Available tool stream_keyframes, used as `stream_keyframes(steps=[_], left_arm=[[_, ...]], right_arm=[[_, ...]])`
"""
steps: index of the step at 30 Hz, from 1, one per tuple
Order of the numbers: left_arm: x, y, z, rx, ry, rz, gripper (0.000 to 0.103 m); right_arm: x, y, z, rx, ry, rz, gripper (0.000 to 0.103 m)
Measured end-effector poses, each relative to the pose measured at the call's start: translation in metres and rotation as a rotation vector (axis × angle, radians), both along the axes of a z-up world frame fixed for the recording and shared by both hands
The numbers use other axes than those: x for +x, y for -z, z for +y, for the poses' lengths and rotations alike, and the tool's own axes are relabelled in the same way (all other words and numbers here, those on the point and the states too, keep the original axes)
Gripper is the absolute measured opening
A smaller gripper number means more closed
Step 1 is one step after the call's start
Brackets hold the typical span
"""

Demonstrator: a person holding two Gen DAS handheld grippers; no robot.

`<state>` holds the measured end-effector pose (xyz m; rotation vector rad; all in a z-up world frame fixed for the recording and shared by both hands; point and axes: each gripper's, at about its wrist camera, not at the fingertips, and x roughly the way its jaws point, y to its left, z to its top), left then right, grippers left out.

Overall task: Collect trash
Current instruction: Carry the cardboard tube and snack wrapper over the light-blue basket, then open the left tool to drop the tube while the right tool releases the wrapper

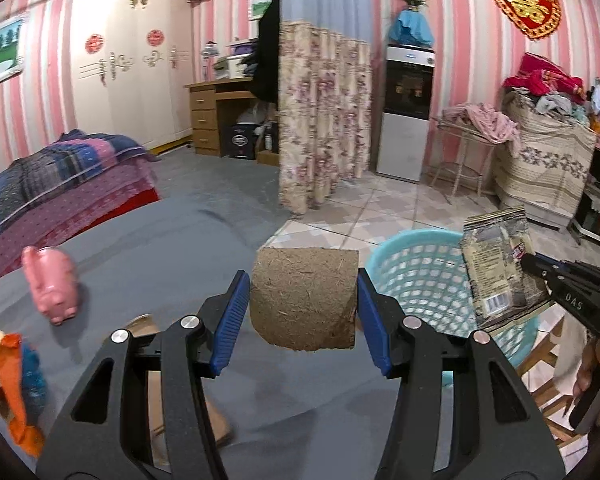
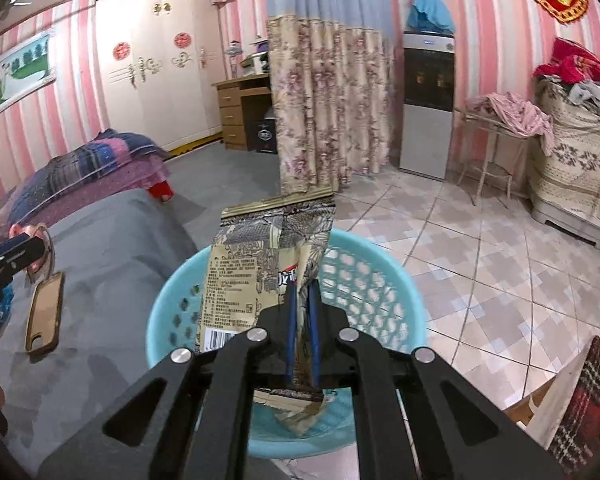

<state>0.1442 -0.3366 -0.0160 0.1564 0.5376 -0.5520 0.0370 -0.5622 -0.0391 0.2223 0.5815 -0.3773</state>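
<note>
My left gripper (image 1: 303, 308) is shut on a brown cardboard tube (image 1: 304, 298), held above the grey bed edge, left of the light blue basket (image 1: 424, 280). My right gripper (image 2: 302, 332) is shut on a beige printed snack wrapper (image 2: 260, 264), held upright over the basket (image 2: 364, 280). The wrapper also shows in the left wrist view (image 1: 496, 268), with the right gripper's fingers (image 1: 540, 266) at the right.
On the grey bed (image 1: 140, 256) lie a pink piggy bank (image 1: 52, 284), an orange and blue item (image 1: 16, 384) and a brown phone case (image 2: 46, 312). A tiled floor (image 2: 500, 264), a floral curtain (image 2: 324, 100) and a plaid cushion (image 2: 580, 404) surround the basket.
</note>
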Motion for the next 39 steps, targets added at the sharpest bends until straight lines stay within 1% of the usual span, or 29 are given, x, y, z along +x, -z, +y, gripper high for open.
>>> stream_keyframes(steps=[2,6,11,15,21,25,27,29,31,38,39], left_arm=[[0.000,0.003,-0.017,0.009,0.036,0.004,0.052],[-0.001,0.013,-0.043,0.020,0.077,0.002,0.052],[0.010,0.025,-0.067,0.013,0.106,0.060,0.052],[0.022,0.035,-0.093,0.019,0.123,0.087,0.052],[0.037,0.049,-0.124,0.034,0.147,0.111,0.052],[0.045,0.053,-0.143,0.063,0.159,0.100,0.052],[0.048,0.053,-0.147,0.070,0.164,0.105,0.056],[0.052,0.051,-0.147,0.072,0.154,0.097,0.072],[0.056,0.048,-0.142,0.071,0.134,0.086,0.078],[0.069,0.043,-0.109,0.060,0.070,0.104,0.086],[0.069,0.042,-0.104,0.059,0.064,0.106,0.086]], right_arm=[[-0.003,0.003,-0.005,-0.008,0.020,0.011,0.006],[-0.001,0.008,-0.009,-0.017,0.036,0.039,0.006],[0.002,0.014,-0.023,0.022,0.048,0.044,0.006],[0.002,0.018,-0.028,0.026,0.063,0.049,0.006],[0.002,0.023,-0.036,0.047,0.091,0.059,0.006],[0.005,0.026,-0.033,0.045,0.092,0.073,0.006],[0.007,0.028,-0.032,0.038,0.086,0.080,0.006],[0.009,0.029,-0.031,0.034,0.082,0.083,0.006],[0.011,0.030,-0.029,0.036,0.077,0.085,0.006],[0.020,0.033,-0.020,0.039,0.066,0.083,0.008],[0.022,0.033,-0.019,0.047,0.061,0.079,0.010]])
